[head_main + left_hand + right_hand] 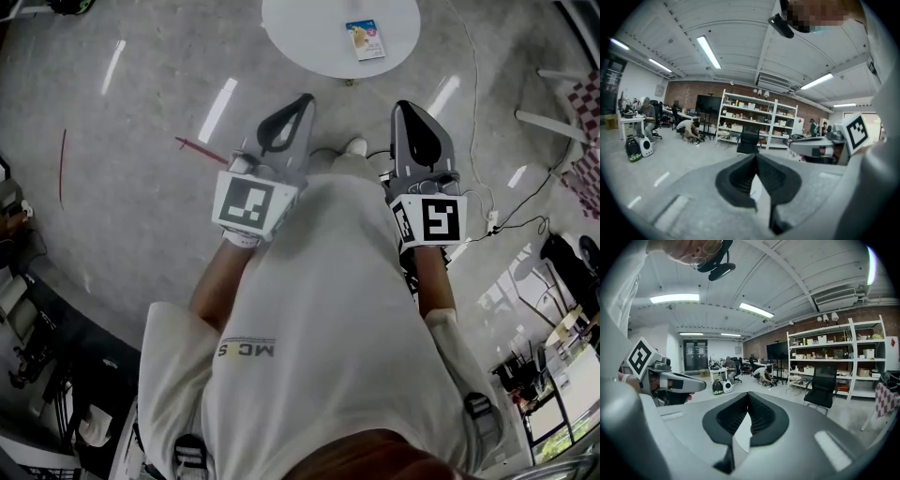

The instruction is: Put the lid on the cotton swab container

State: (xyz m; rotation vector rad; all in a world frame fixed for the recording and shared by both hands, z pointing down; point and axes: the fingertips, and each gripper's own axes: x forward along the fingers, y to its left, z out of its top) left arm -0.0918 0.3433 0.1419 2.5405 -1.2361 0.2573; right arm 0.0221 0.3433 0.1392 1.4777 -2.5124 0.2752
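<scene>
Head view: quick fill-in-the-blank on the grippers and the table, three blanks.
1. The grey left gripper and grey right gripper both have jaws ____.
2. The small blue-and-white packet lies on the round ____ table.
3. ____ gripper touches the packet.
Missing words: shut; white; neither.
</scene>
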